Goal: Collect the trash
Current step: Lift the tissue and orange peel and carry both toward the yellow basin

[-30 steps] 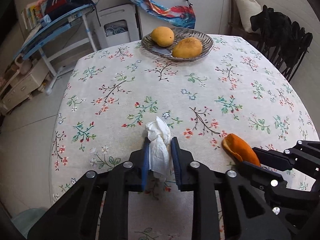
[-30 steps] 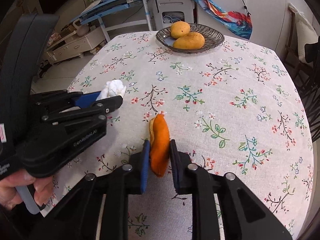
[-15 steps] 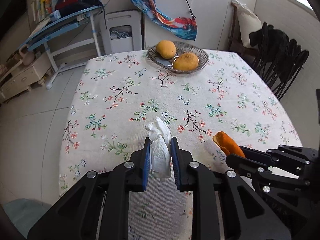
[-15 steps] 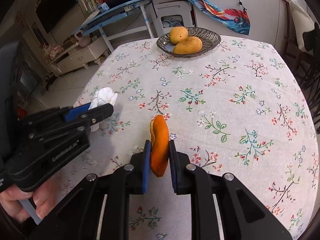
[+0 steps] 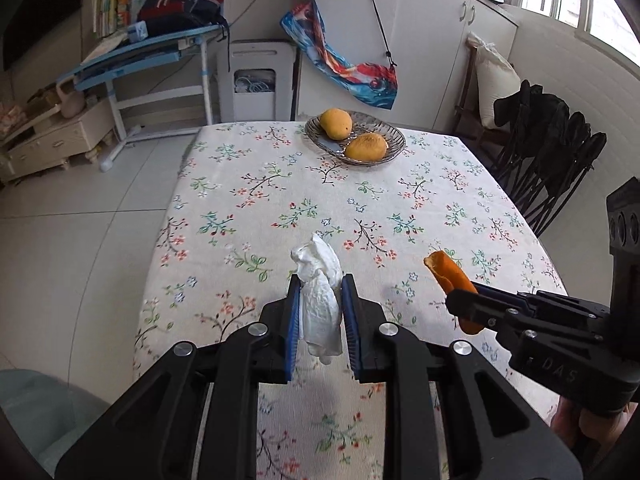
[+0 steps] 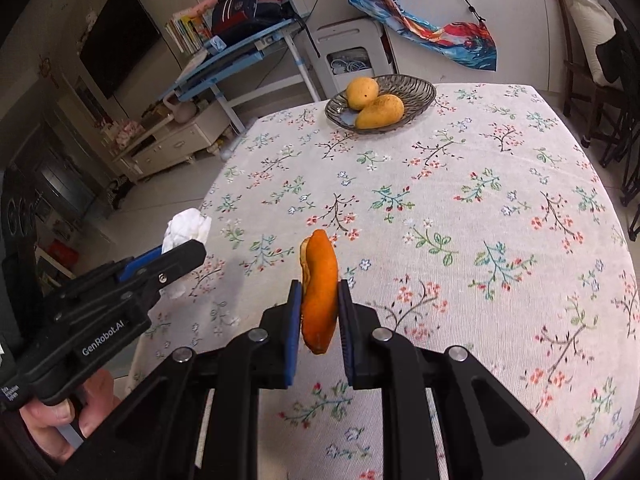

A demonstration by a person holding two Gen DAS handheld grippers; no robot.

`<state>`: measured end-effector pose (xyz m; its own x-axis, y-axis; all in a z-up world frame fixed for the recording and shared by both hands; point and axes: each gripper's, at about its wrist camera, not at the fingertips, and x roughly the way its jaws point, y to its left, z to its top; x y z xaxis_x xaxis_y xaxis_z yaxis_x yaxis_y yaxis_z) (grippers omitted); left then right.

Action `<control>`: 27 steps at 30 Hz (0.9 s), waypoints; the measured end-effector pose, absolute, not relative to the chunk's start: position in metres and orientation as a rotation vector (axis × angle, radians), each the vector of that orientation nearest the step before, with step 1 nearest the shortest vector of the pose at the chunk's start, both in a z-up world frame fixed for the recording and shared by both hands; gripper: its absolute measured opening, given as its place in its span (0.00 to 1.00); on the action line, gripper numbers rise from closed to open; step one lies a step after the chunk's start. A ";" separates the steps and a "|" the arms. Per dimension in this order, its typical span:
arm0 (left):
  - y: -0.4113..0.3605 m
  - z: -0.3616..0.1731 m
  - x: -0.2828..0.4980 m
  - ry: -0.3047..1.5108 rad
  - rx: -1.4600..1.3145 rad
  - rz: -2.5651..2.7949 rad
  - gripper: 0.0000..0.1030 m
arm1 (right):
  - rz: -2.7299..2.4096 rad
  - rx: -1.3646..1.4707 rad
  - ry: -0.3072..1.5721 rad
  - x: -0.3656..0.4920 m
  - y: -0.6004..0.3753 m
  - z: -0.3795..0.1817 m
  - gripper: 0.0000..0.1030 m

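My left gripper [image 5: 320,292] is shut on a crumpled white tissue [image 5: 318,300] and holds it in the air above the near part of the floral table [image 5: 280,200]. My right gripper [image 6: 319,300] is shut on an orange peel [image 6: 319,292], also lifted above the table. In the left wrist view the peel [image 5: 450,276] shows to the right in the other gripper. In the right wrist view the tissue [image 6: 186,230] shows at the left, over the table's left edge.
A glass bowl [image 5: 390,134] with two mangoes [image 5: 336,123] stands at the far end of the table. Dark chairs [image 5: 556,152] stand along the right side. A blue desk [image 5: 140,56], a white appliance [image 5: 256,80] and tiled floor [image 5: 72,240] lie to the left and beyond.
Both grippers have risen and drawn back from the table, each still holding its piece of trash. The table looks smaller and more of the room shows.
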<state>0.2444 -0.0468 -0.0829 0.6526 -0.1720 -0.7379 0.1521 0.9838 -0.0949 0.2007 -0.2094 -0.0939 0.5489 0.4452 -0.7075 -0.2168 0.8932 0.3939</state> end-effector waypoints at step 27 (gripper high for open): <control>-0.031 -0.086 0.149 0.817 -0.081 -0.177 0.19 | 0.417 0.358 0.869 0.126 -0.217 -0.097 0.18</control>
